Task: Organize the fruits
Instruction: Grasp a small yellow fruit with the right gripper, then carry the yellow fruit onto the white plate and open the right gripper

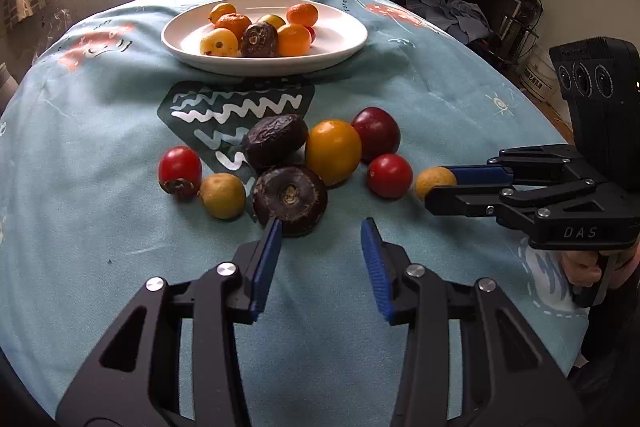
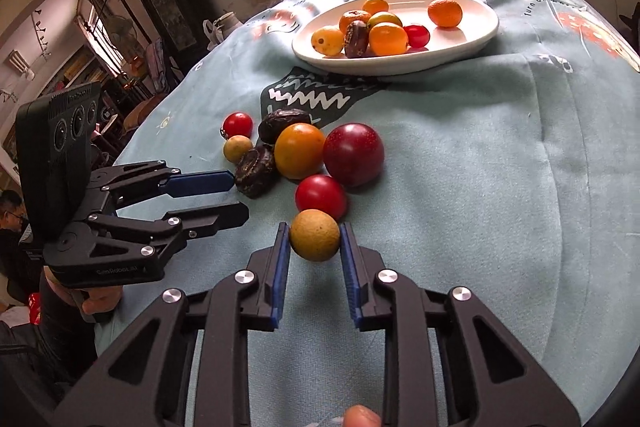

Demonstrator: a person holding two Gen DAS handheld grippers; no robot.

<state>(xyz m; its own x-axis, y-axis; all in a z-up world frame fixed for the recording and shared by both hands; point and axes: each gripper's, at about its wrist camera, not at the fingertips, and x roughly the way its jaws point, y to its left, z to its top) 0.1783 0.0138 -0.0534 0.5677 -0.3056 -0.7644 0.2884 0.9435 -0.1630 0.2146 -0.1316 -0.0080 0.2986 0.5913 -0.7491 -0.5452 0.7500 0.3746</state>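
Blue pads on your right gripper (image 2: 314, 239) are pinching the small tan fruit (image 2: 314, 235), one pad on each side of it, right at the fingertips, low over the pale blue cloth (image 2: 480, 187). From the left wrist view that same gripper comes in level from the right edge, your hand (image 1: 580, 267) wrapped on its grip below, and the tan fruit shows just past its tips. Just beyond the fruit sits a red tomato (image 2: 321, 197), nearly touching it, with the dark red plum (image 2: 354, 159) and the big orange-yellow fruit (image 2: 300, 150) behind.

Your left gripper (image 1: 322, 231) is pitched down toward the cloth with its jaws partly spread and nothing between the pads. Its left fingertip (image 1: 272, 231) sits right at the near edge of the dark brown fruit (image 1: 290, 199); whether it touches, I can't tell. In the right wrist view this gripper reaches in from the left, fingers stacked one above the other, the upper tip beside that same brown fruit.

Around it lie a wrinkled dark fruit (image 1: 276, 141), a second small tan fruit (image 1: 222, 195) and a second red tomato (image 1: 180, 171). Farther back, the white plate (image 1: 340, 47) already carries a cluster of orange, yellow and dark fruits.
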